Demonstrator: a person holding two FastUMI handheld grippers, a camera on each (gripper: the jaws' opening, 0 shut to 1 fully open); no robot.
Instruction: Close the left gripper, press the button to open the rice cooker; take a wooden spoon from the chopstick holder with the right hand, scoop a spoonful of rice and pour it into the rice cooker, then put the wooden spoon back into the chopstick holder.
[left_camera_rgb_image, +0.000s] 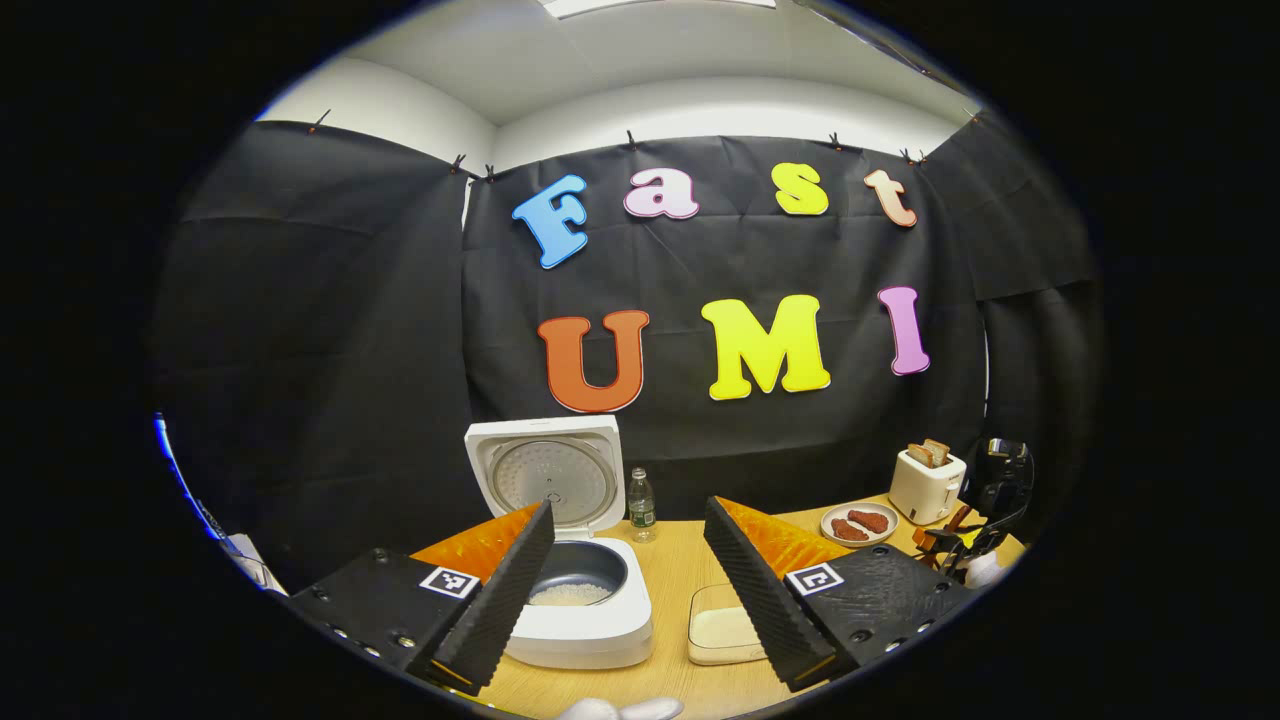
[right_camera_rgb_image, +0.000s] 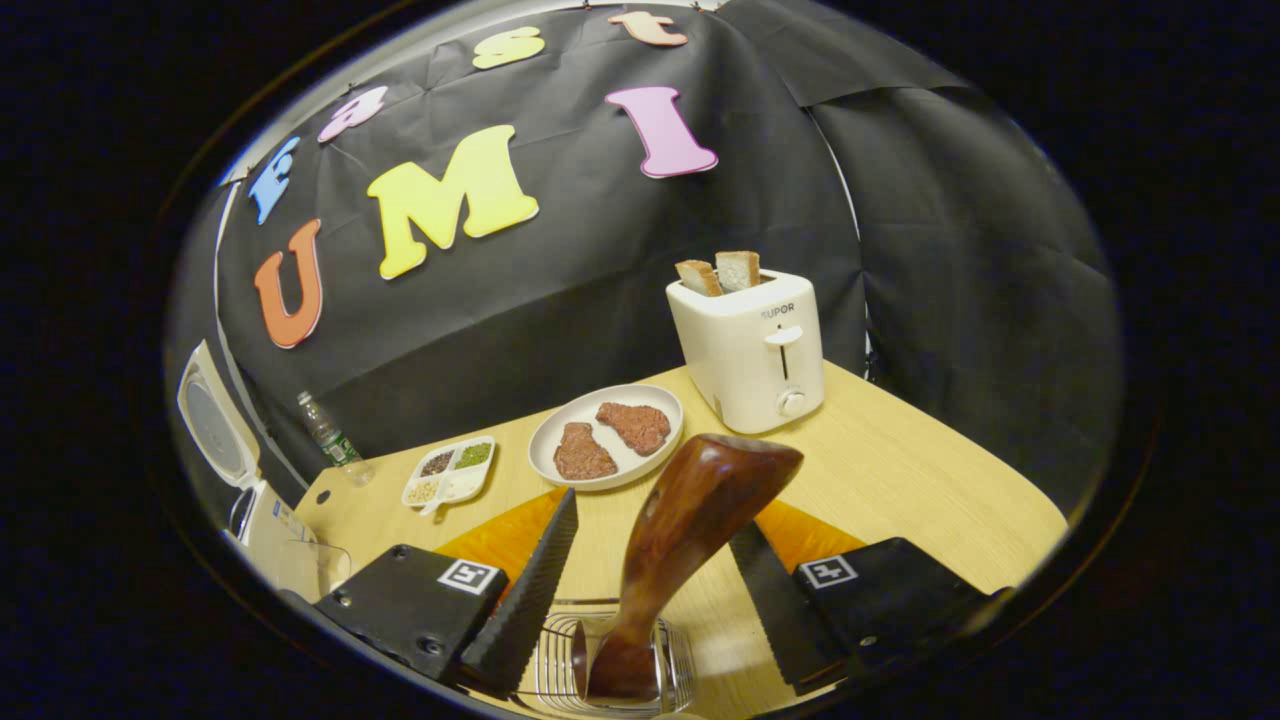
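Wooden spoon (right_camera_rgb_image: 690, 520): glossy dark wood, flared handle, standing tilted in wire chopstick holder (right_camera_rgb_image: 610, 655) on pale woodgrain table (right_camera_rgb_image: 900, 480) | right gripper (right_camera_rgb_image: 650, 610): ridged fingers spread wide either side, not touching | rice cooker (left_camera_rgb_image: 580, 600): white, lid up, rice inside | left gripper (left_camera_rgb_image: 630, 600): wide apart.

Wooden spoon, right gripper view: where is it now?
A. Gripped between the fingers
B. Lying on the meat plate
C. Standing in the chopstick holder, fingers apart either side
C: the wooden spoon stands in the wire chopstick holder, and the right gripper is open around it without touching.
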